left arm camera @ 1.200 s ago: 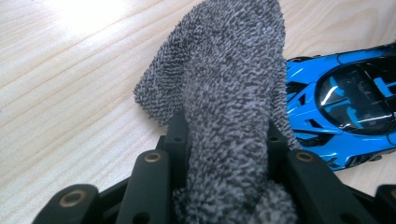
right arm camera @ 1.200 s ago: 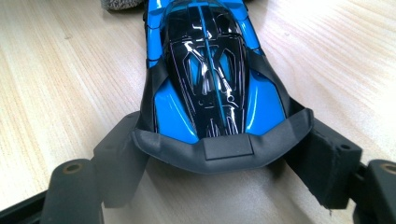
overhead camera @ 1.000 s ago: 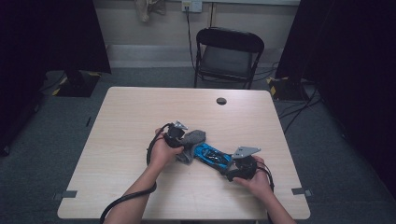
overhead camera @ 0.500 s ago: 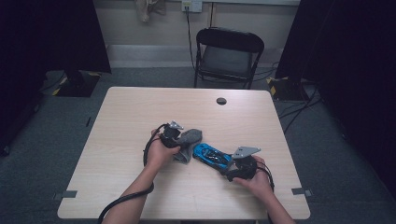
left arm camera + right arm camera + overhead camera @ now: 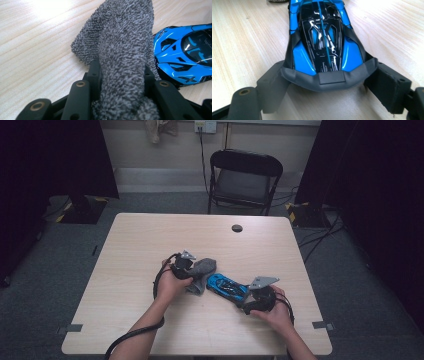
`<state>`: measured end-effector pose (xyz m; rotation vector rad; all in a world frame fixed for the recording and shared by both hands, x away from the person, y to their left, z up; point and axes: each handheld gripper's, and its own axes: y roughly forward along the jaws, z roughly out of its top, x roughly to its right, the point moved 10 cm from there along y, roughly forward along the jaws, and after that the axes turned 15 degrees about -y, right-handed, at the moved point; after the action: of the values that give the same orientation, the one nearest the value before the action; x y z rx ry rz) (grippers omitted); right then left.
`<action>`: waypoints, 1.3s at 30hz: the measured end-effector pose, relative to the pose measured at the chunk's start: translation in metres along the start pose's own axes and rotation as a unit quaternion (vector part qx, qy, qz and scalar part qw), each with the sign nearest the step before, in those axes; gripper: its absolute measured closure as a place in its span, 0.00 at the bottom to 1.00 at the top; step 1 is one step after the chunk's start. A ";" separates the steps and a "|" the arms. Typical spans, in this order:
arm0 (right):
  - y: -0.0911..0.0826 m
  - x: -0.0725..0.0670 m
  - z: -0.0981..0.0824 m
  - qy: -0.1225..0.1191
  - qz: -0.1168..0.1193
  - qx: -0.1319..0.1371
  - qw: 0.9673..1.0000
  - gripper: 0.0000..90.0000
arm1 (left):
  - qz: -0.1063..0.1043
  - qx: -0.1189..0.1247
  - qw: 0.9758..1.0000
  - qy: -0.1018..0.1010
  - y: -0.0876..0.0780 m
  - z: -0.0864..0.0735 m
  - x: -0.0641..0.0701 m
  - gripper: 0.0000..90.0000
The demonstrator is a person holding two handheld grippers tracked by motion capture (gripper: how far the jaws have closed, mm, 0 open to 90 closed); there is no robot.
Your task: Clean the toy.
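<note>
I see the blue toy car [image 5: 228,287] lying diagonally mid-table, nose toward my left gripper [image 5: 122,82] (clamped on a grey cloth [image 5: 120,50]), tail between the just-widening right gripper [image 5: 324,85] jaws.

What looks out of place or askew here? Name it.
Nothing looks spilled or damaged. The blue toy car lies slantwise on the table, its rear between the right gripper's jaws, which have just been opening. The left gripper is clamped on a bunched grey cloth by the car's nose.
</note>
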<state>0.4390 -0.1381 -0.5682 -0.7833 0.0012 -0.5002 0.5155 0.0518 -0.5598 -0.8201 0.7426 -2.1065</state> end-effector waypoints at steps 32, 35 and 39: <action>-0.032 0.018 0.026 0.053 0.005 0.031 0.998 0.26 | -0.044 0.014 0.998 0.047 -0.046 -0.003 0.028 0.72; -0.029 0.024 0.024 0.064 -0.003 0.022 0.998 0.28 | -0.065 0.009 0.996 0.057 -0.054 -0.010 0.046 0.72; -0.019 0.025 0.026 0.071 -0.009 0.011 0.997 0.30 | -0.087 -0.005 0.993 0.075 -0.057 -0.028 0.068 0.72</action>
<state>0.4578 -0.1423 -0.5324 -0.7244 0.1208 -0.5720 0.4355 0.0357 -0.5152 -0.7614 0.7844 -2.3426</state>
